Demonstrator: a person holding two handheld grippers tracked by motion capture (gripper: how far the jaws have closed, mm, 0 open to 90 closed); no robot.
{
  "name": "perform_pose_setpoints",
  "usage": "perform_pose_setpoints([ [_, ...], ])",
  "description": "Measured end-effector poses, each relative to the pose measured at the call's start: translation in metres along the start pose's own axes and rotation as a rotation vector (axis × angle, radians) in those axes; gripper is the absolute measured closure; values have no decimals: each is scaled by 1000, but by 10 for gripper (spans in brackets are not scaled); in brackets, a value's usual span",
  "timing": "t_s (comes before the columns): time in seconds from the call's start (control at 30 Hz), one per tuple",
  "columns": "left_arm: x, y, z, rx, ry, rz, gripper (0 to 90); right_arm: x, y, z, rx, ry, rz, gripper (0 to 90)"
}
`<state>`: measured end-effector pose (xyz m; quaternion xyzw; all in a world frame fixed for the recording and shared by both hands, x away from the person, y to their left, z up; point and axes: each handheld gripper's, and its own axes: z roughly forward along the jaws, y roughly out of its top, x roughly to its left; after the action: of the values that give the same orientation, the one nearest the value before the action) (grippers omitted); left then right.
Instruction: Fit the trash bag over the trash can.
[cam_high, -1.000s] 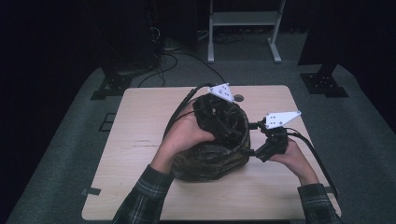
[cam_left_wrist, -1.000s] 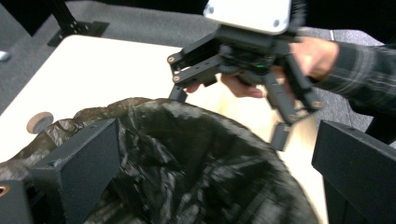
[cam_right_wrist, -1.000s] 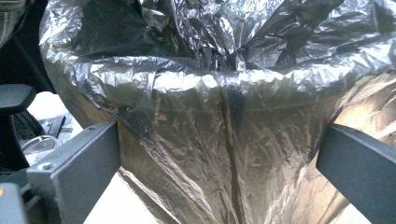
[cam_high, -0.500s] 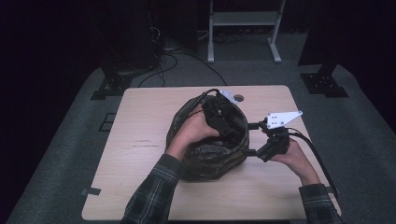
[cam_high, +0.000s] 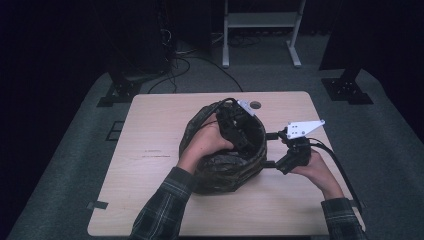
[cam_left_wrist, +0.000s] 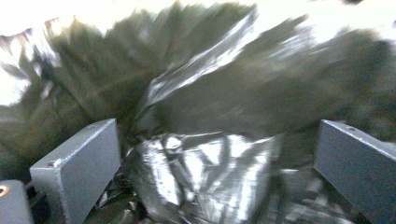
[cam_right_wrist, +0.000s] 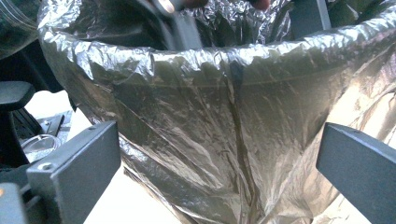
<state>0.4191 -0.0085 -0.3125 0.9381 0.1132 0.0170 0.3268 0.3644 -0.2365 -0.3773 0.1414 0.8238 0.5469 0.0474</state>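
Note:
A dark, crinkled plastic bag (cam_high: 220, 170) stands open on the wooden table (cam_high: 150, 125). My left gripper (cam_high: 240, 131) reaches down into the bag's mouth, held by a hand in a plaid sleeve. In the left gripper view its jaws stand wide apart, open (cam_left_wrist: 215, 154), with blurred, shiny bag film (cam_left_wrist: 210, 93) between and beyond them. My right gripper (cam_high: 270, 149) is open at the bag's right side, its jaws pointing at the outer wall. In the right gripper view the bag's rim and wall (cam_right_wrist: 224, 93) lie between the spread jaws (cam_right_wrist: 219, 158); I cannot tell whether they touch.
A round cable hole (cam_high: 255, 105) sits in the table just behind the bag. Black cables trail from both grippers. Behind the table are a white shelf frame (cam_high: 260, 30) and two black stand bases (cam_high: 120, 92) (cam_high: 347, 87) on grey carpet.
My left gripper has dipped from the bag's back rim down into its mouth, its grey plate tipping away. The right gripper has stayed by the bag's right side.

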Motion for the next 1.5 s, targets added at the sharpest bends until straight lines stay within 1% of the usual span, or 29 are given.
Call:
perform_pose_setpoints([
  [0.1, -11, 0, -11, -14, 2, 27, 0, 1, 1, -2, -5, -1, -1, 0],
  [0.13, -14, 0, -13, -16, 1, 28, 0, 1, 1, -2, -6, -2, -5, 0],
  [0.2, -20, -2, -14, 3, -1, 38, 0, 2, 1, -3, -4, -1, -5, 0],
  [0.3, -21, -6, -10, 51, -4, 38, 0, 2, 1, -3, -3, -2, -3, 0],
  [0.4, -19, -12, -3, 85, -22, 28, 0, 3, 1, -2, -3, -2, -6, 0],
  [0.5, -19, -15, 4, 128, -26, 32, 0, 2, 0, -1, 3, 1, -2, 0],
  [0.6, -20, -16, 12, 196, -2, 47, 0, 2, -1, 0, 6, 1, -1, 0],
  [0.63, -20, -16, 14, 213, 8, 49, 0, 2, -1, 0, 6, 0, 0, 0],
  [0.67, -20, -16, 14, 219, 15, 51, 0, 2, -1, 0, 5, 0, 0, 0],
  [0.73, -20, -15, 13, 206, 11, 50, 0, 2, -1, 0, 3, 0, 0, 0],
  [0.77, -20, -14, 10, 179, 4, 51, 0, 2, -1, 0, 3, 1, 1, 0],
  [0.8, -19, -14, 8, 163, 4, 48, 0, 3, -1, 0, 3, 1, 0, 0],
  [0.97, -17, -14, -6, 62, 15, 35, 0, 3, -1, 0, 0, -2, -2, 0],
  [1.03, -15, -14, -12, 17, 12, 34, 0, 3, -1, 0, -1, -6, 5, 0],
  [1.17, -15, -15, -27, -71, 28, 33, 0, 4, 0, -3, -5, -16, 3, 0],
  [1.27, -15, -17, -38, -123, 44, 37, 0, 6, 1, -6, -12, -25, 2, 0],
  [1.3, -16, -18, -42, -145, 42, 29, 0, 6, 1, -7, -13, -28, 2, 0],
  [1.37, -16, -20, -50, -174, 46, 38, 0, 6, 1, -9, -13, -37, 2, 0],
  [1.43, -18, -24, -57, -218, 41, 33, 0, 7, 0, -11, -15, -42, 1, 0],
  [1.5, -20, -27, -65, -236, 49, 36, 0, 7, -1, -13, -8, -50, 3, 0],
])
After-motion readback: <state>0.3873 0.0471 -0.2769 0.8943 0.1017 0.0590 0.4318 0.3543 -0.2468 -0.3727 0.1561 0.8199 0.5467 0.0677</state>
